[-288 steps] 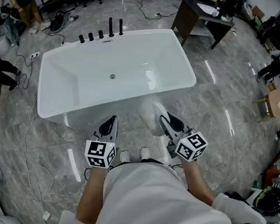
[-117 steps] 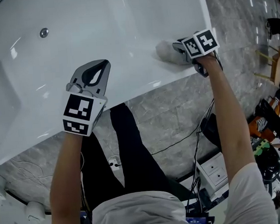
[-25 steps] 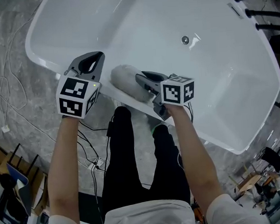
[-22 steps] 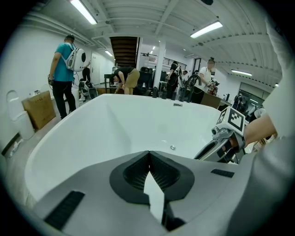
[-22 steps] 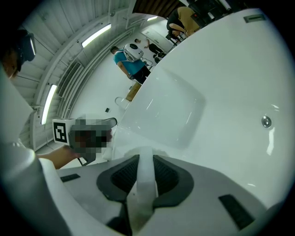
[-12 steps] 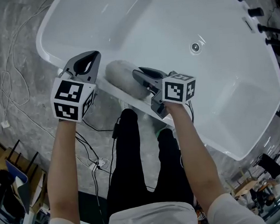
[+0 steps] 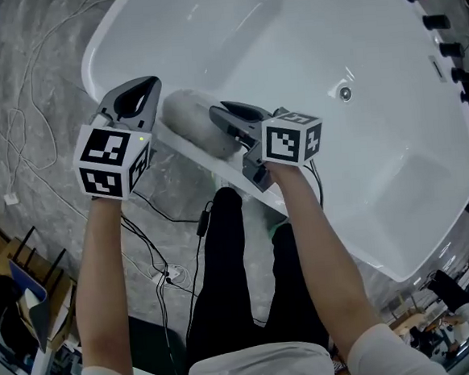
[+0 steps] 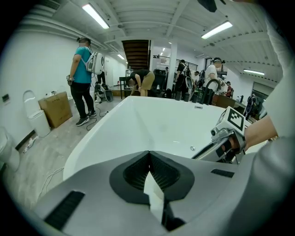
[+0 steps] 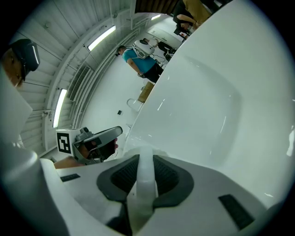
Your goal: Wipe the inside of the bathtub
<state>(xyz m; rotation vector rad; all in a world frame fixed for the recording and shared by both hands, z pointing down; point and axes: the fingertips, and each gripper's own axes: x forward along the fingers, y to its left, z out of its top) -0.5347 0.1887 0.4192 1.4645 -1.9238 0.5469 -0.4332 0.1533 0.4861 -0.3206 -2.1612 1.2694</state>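
Head view looks steeply down; all views share the bathtub (image 7: 320, 46).

One bathtub (image 7: 379, 179) is counted, and one drain (image 7: 344, 93) is seen in it, beyond the right tongs (image 7: 215, 111). Two tongs are counted, the right tongs and the left tongs (image 7: 147, 84). One grey cloth (image 7: 184, 118) is clamped in the right tongs. Three black knobs (image 7: 434, 23) are made out far beyond the right tongs. One cardboard box (image 8: 55, 108) and one toilet (image 8: 34, 117) are seen to the left of the left tongs.
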